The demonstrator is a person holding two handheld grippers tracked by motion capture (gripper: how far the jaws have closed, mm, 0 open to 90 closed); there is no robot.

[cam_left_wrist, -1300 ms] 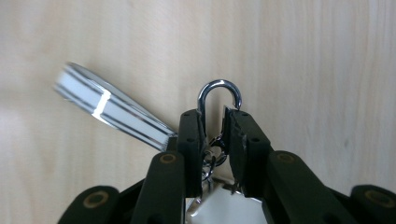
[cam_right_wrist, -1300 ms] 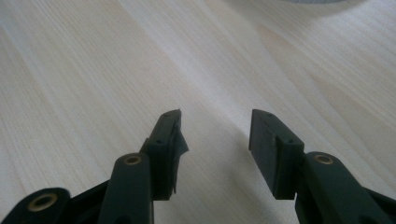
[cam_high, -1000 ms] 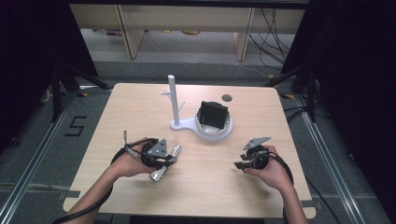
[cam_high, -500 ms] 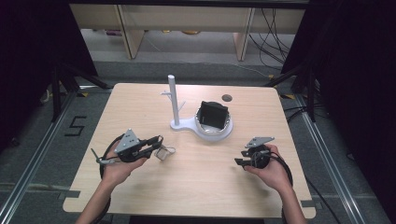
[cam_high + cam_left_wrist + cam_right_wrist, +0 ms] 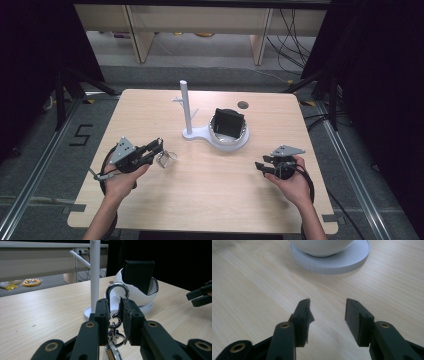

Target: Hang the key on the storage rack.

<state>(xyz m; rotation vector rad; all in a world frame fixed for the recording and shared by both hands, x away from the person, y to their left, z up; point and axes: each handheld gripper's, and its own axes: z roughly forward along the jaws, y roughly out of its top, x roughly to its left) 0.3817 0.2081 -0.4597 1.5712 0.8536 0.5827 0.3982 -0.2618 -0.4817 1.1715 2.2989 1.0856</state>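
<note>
My left gripper [image 5: 159, 146] hovers over the left part of the wooden table [image 5: 210, 200], pointing right. It is shut on a metal key ring [image 5: 165, 157], which dangles from the jaws. In the left gripper view the left gripper [image 5: 115, 306] pinches the key ring's silver clasp [image 5: 117, 285], with smaller rings hanging below. Beyond stand a white peg stand [image 5: 186, 107] and a white bowl [image 5: 227, 142] holding an upright black wallet [image 5: 229, 123]. My right gripper [image 5: 260, 167] rests at the right, open, with nothing between its fingers. In the right gripper view the right gripper [image 5: 327, 307] faces the bowl's round base [image 5: 332, 261].
A small dark disc [image 5: 243, 105] sits on the table behind the bowl. Wooden shelving and cables lie on the floor beyond the far edge. The peg stand's post [image 5: 95, 277] rises just behind the held key ring. Bare tabletop lies between the two hands.
My left hand has moved left and turned to point right, with the key ring lifted off the table and now hanging from the jaws. The right hand has stayed put.
</note>
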